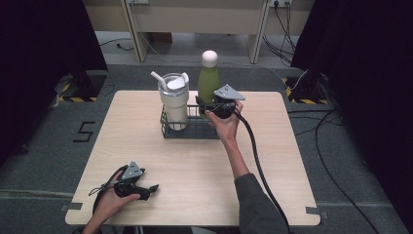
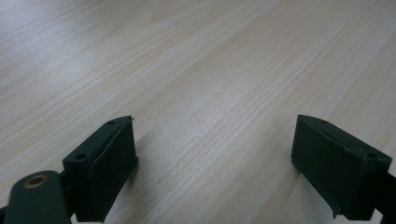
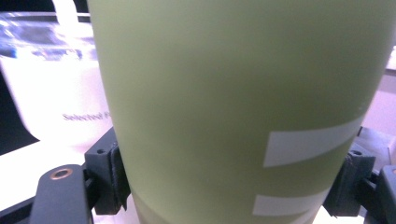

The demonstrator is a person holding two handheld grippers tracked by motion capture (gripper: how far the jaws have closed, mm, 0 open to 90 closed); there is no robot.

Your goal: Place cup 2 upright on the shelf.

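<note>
Desk (image 2: 224,70): pale wood-grain surface, smooth, low sheen beneath the left hand-held gripper (image 2: 215,163), whose jaws are matt black plastic. Green bottle (image 3: 233,107), between the jaws of the right hand-held gripper (image 3: 229,182): smooth matt coating with pale printed bands. Tumbler (image 1: 174,100), beside the bottle: glossy white. Basket (image 1: 187,130): dark wire.

tumbler (image 1: 174,100) crowds bottle (image 1: 209,80) in basket (image 1: 191,130) — table (image 1: 204,170) front open
</note>
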